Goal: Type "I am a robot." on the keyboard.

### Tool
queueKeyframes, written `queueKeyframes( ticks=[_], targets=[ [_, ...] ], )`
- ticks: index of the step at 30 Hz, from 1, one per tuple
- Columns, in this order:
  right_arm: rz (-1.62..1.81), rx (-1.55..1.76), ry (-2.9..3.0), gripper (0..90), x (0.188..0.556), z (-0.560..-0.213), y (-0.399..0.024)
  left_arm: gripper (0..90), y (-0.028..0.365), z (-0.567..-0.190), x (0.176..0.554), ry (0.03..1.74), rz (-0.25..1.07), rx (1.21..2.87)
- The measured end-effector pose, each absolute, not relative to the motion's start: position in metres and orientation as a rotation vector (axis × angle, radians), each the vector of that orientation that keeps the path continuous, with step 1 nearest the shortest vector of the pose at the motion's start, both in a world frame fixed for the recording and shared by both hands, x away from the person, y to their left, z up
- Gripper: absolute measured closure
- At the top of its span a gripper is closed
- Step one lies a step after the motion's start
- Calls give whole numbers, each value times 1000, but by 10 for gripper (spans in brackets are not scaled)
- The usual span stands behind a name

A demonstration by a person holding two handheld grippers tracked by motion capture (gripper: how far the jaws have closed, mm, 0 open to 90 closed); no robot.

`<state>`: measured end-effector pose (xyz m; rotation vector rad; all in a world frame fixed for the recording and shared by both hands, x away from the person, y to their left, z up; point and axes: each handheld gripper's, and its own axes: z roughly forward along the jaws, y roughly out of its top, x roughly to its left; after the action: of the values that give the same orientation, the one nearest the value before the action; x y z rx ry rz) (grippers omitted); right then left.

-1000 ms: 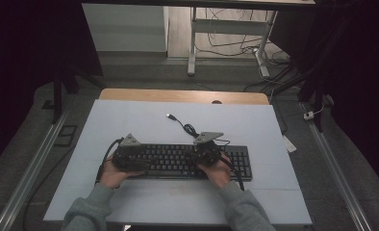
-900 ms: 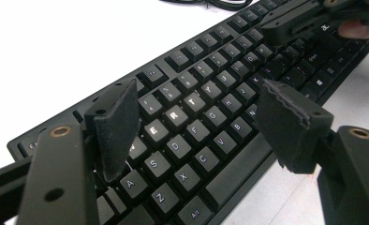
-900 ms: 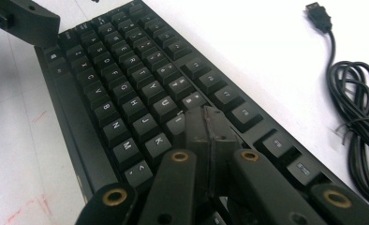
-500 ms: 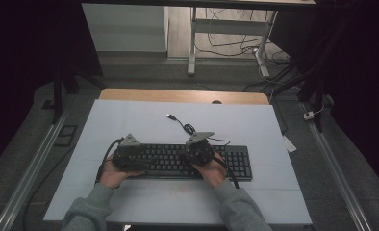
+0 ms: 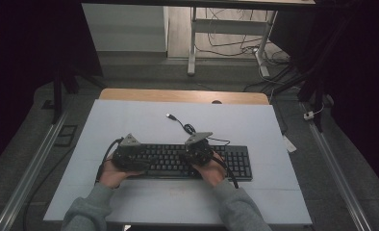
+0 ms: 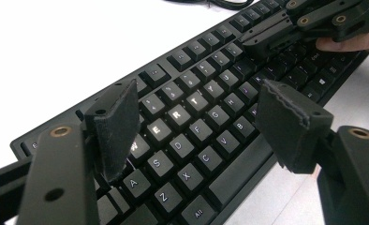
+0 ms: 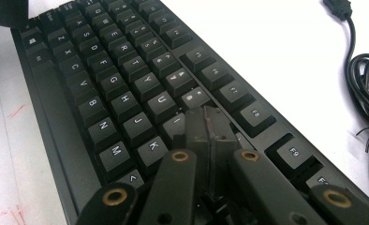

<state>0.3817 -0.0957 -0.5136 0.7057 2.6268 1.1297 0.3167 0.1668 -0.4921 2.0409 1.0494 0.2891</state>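
Two grippers over a black keyboard

Right gripper (image 7: 206, 123) jaws pressed together, tips on the keys; left gripper (image 6: 196, 122) jaws apart above the keyboard (image 5: 178, 161), which lies near the front of the pale surface (image 5: 130, 120), its cable (image 5: 185, 126) coiled behind; dark room around.

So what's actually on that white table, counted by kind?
Keyboard: 1
Keyboard's cable: 1
Hand-held tools: 2, the left tool open, the right tool shut over the keys
Total: 4

Left claw (image 6: 196, 122) gapes wide, right claw (image 7: 206, 126) is pressed closed (both forearms low, side by side).
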Motion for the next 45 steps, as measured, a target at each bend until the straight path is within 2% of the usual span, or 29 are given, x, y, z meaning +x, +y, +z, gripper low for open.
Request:
queueKeyframes(
  ticks=[8, 15, 23, 28, 36, 45],
  targets=[
    [1175, 700, 2601, 896, 379, -508, -99, 306, 167, -492, 317, 1050, 293, 2038],
    [1219, 720, 2553, 893, 368, -494, -125, 307, 168, -492, 317, 1060, 298, 2031],
    [1234, 771, 2484, 702, 353, -492, -160, 308, 167, -492, 317, 1056, 308, 2039],
    [1236, 782, 2471, 619, 346, -493, -178, 309, 167, -493, 318, 1059, 313, 2037],
    [1258, 798, 2446, 581, 339, -493, -201, 309, 168, -492, 317, 1055, 320, 2034],
    [1252, 787, 2451, 573, 339, -494, -201, 311, 170, -491, 316, 1053, 332, 2025]
  ],
)
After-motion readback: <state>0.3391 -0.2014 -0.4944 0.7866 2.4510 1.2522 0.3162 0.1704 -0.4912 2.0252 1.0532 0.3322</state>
